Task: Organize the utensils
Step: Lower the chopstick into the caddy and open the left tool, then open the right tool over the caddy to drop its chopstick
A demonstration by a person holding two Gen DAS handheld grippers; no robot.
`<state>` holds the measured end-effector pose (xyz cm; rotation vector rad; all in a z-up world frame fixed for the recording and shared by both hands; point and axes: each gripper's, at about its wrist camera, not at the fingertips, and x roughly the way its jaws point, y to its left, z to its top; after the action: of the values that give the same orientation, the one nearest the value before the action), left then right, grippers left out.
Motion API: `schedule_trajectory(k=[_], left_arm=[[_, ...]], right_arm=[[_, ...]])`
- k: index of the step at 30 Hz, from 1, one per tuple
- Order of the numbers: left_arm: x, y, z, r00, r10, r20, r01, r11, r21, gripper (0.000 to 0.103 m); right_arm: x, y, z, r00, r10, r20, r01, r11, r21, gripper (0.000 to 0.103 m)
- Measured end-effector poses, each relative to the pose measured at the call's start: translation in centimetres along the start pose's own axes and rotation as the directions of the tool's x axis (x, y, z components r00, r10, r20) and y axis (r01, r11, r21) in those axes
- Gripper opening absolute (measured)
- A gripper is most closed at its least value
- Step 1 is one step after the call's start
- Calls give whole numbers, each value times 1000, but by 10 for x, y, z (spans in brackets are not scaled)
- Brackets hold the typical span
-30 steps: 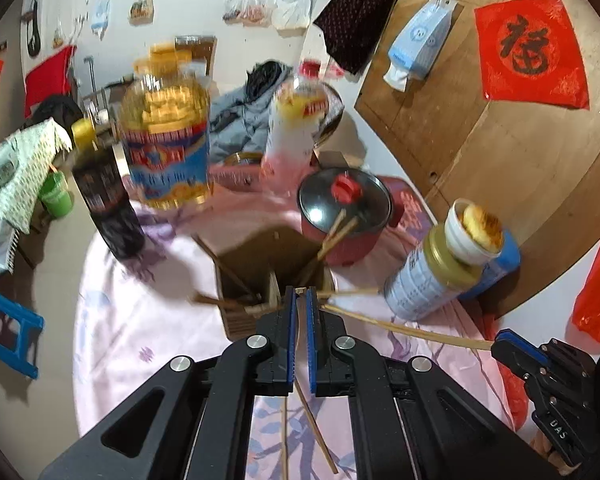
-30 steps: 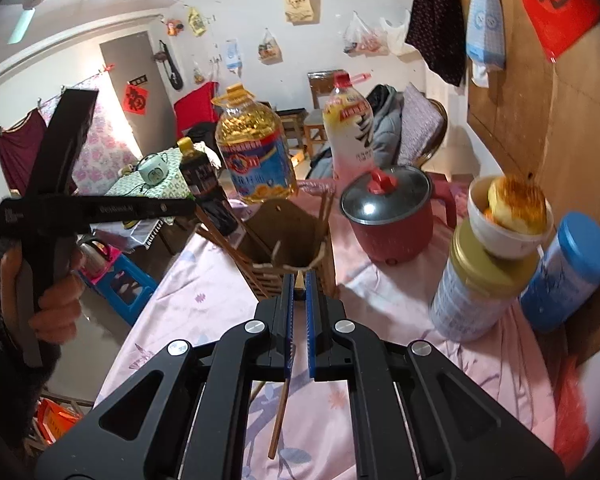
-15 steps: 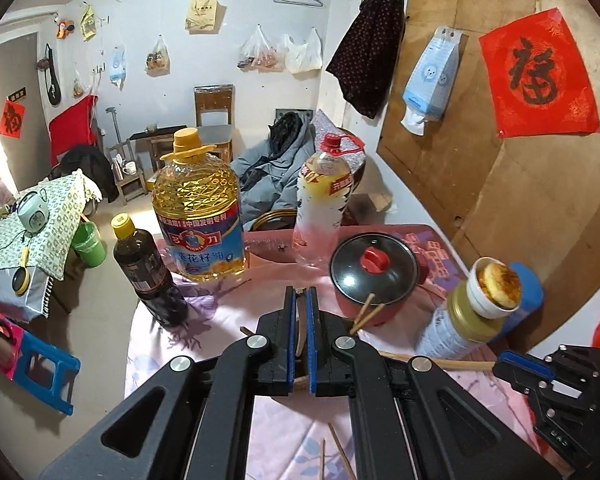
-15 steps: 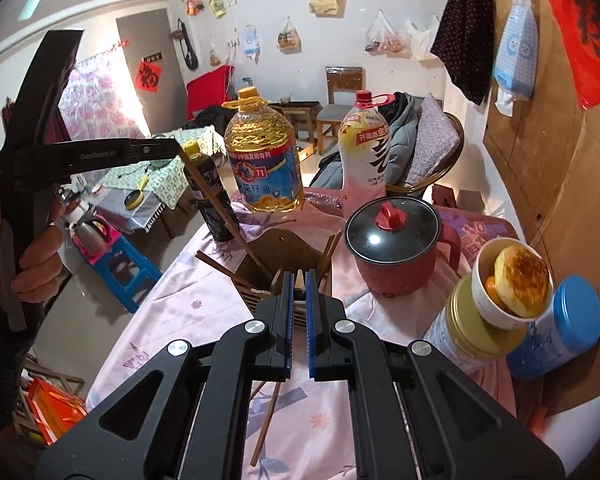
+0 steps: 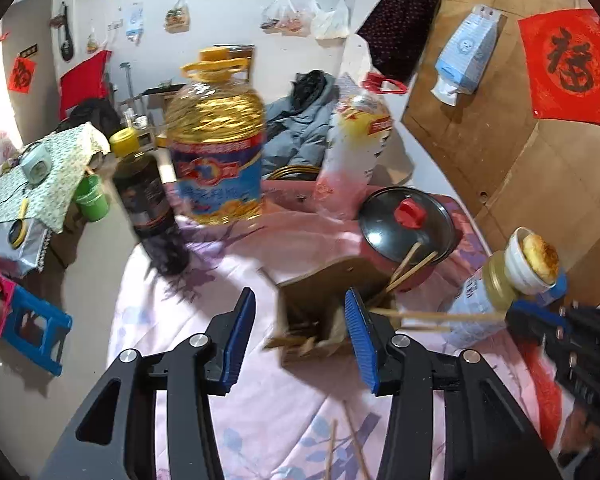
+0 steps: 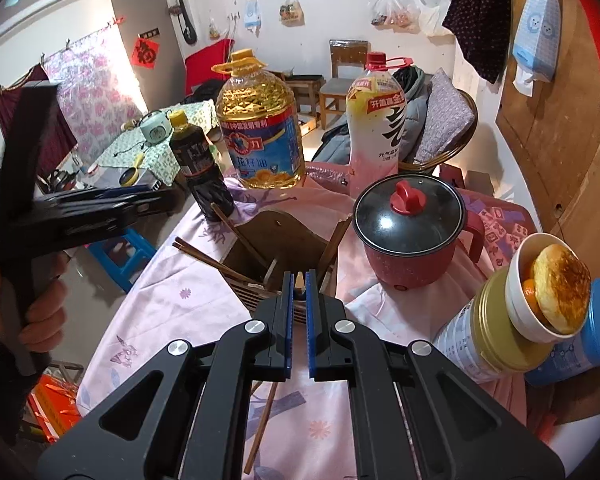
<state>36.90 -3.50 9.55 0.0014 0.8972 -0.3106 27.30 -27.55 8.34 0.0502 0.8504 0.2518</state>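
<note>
Just spread L tool (image 5: 300,330) wide, chopstick dropped into holder (image 5: 316,312); R tool (image 6: 299,312) pinching chopsticks (image 5: 436,314), prob next in.

The left gripper (image 5: 301,330) hangs with its jaws spread wide, one on each side of the wooden chopstick holder (image 5: 316,312). The right gripper (image 6: 299,300), jaws nearly together on a chopstick (image 6: 299,280), points at the same holder from just in front.

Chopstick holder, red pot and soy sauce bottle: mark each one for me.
Chopstick holder (image 6: 278,240), right wrist view, on its wooden back panel.
Red pot (image 6: 410,266), right wrist view, on its side wall.
Soy sauce bottle (image 6: 196,160), right wrist view, on its label.
</note>
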Motion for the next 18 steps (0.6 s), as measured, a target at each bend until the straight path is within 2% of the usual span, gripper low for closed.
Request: schedule_trajectory(k=[1,3,4,8,13,16,17,18], left_arm=[[-5,7,-8,1000,21,6,-21,1000,-8,55],[-15,17,-26,999,44,20,-44,999,-23,72],[-19,21,-36,998,54,21,-54,998,-31,74],[-23,36,-80,993,118,-29,-120,992,-51,75],[-20,53,-124,987,106,-120,-122,984,-132,75],[-23,56,-141,982,119,-149,-142,978,-155,75],[-23,56,-148,979,125,-160,-151,975,-163,75],[-25,56,-154,976,132,-172,-161,972,-170,75]], right_arm=[[2,0,1,1000,1,-4,-1,1000,-4,6],[6,0,3,1000,1,-17,-1,1000,-14,6],[7,2,3,1000,0,-25,-1,1000,-20,6],[18,4,9,998,3,-65,-6,999,-50,7],[36,12,22,997,-23,-79,16,996,-89,7],[68,13,29,989,-122,-87,113,988,-106,11],[74,10,29,986,-135,-93,127,988,-83,17],[76,7,26,988,-127,-83,124,991,-40,18]])
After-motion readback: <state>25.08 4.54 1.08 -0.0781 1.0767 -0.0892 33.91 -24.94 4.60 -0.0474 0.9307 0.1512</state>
